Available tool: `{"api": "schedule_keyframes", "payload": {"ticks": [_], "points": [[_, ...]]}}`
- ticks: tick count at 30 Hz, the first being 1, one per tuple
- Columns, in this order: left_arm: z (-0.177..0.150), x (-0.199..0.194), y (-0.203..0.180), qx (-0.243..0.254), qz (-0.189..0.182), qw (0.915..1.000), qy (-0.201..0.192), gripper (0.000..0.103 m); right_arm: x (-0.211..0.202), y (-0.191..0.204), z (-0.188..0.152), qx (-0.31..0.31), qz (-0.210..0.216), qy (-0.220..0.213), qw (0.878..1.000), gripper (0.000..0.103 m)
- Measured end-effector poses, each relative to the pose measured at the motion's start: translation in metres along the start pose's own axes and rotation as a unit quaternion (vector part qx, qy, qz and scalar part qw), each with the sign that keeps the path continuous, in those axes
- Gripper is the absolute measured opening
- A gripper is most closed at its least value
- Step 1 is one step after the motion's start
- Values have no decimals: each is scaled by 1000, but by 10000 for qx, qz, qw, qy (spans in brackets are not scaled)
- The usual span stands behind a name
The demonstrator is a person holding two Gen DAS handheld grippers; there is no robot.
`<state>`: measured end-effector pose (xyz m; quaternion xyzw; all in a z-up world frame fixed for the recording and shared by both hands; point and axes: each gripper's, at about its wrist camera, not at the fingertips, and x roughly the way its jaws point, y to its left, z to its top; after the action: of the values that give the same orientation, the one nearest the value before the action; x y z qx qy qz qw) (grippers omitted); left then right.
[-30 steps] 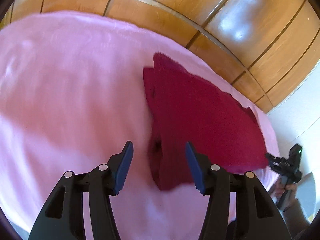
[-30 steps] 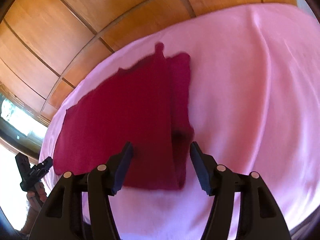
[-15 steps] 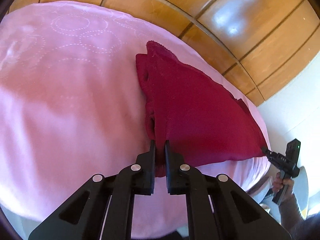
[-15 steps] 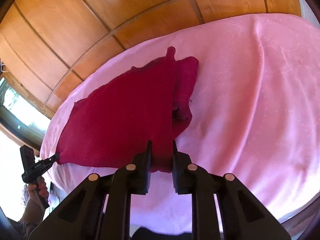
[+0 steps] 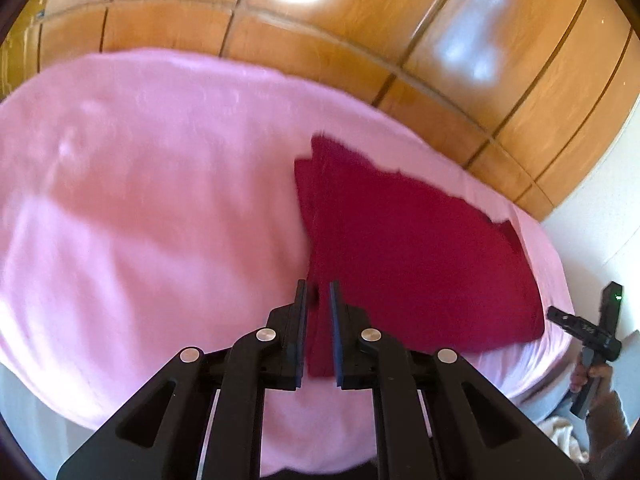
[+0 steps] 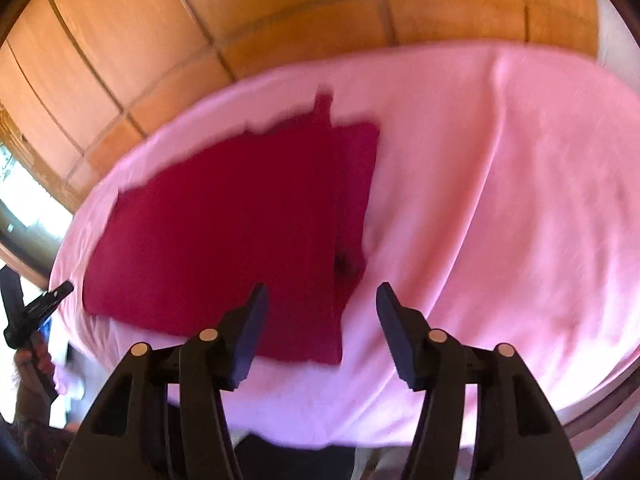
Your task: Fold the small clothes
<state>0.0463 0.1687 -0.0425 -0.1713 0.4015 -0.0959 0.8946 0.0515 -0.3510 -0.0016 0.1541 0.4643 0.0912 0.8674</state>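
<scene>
Now the left gripper (image 5: 319, 294) has its jaws nearly closed on the near edge of the dark red garment (image 5: 408, 248), which lies flat on the pink bedcover (image 5: 140, 220). Meanwhile the right gripper (image 6: 322, 300) hangs with jaws wide apart and holds nothing, the garment's near corner lying between and below them.

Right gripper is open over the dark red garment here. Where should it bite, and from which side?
Probably the near hem corner of the dark red garment, just ahead of the open right gripper, coming in from the bed's near edge. There the cloth ends in a flat edge on the pink cover, so one finger can slip under. The left gripper grips the hem too.
</scene>
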Motion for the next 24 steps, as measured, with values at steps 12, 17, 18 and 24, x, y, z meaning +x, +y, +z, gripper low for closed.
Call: {"api": "schedule_keyframes", "payload": {"ticks": [12,17,18,24], "points": [[40,44,-71,902,1073,9894,-383,66,95,75,57,-521,-4,-53,9986,67],[44,53,-87,1326,1361,9809,-425,66,129,51,63,-339,-528,53,9980,67],[44,56,-89,1366,1411,9797,-414,66,133,44,61,-209,-405,18,9990,67],[45,70,-84,1415,1499,9781,-304,66,136,40,54,-230,-312,-238,9990,69]]}}
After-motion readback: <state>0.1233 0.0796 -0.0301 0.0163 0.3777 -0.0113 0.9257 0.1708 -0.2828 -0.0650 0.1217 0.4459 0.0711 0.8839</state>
